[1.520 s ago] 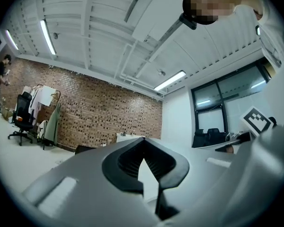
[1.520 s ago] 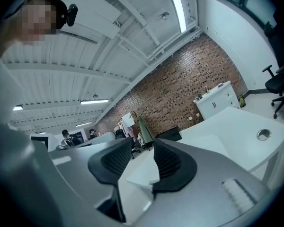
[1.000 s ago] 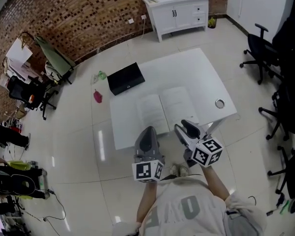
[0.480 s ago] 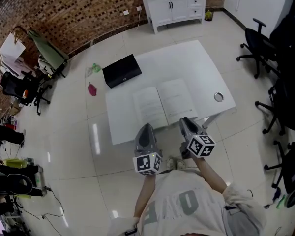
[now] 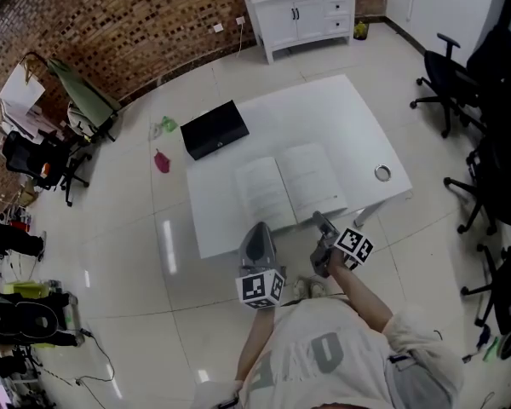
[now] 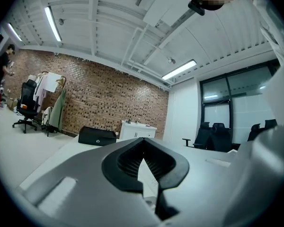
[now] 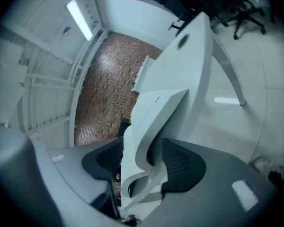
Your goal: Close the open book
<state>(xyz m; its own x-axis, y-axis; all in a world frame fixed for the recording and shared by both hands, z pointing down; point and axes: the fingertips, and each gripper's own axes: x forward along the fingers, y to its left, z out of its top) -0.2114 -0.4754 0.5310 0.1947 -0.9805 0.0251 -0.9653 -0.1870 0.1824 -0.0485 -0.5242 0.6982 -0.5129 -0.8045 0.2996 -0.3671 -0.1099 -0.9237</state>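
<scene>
Your right tool, rolled sideways, has just opened its jaws wide astride the near edge of the white rectangular table, beside the right page of the open white paper book lying flat there, while your left tool, just off that edge, has its jaws together, holding nothing.

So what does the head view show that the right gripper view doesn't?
Head view only: the book's open pages, the left hand-held gripper, the person. Right gripper view only: the right hand-held gripper's jaws close up, wide apart, just been opening, with a white edge between them, book or table I can't tell; a ceiling light. Both: the white table, its round hole, brick wall, office chairs.
</scene>
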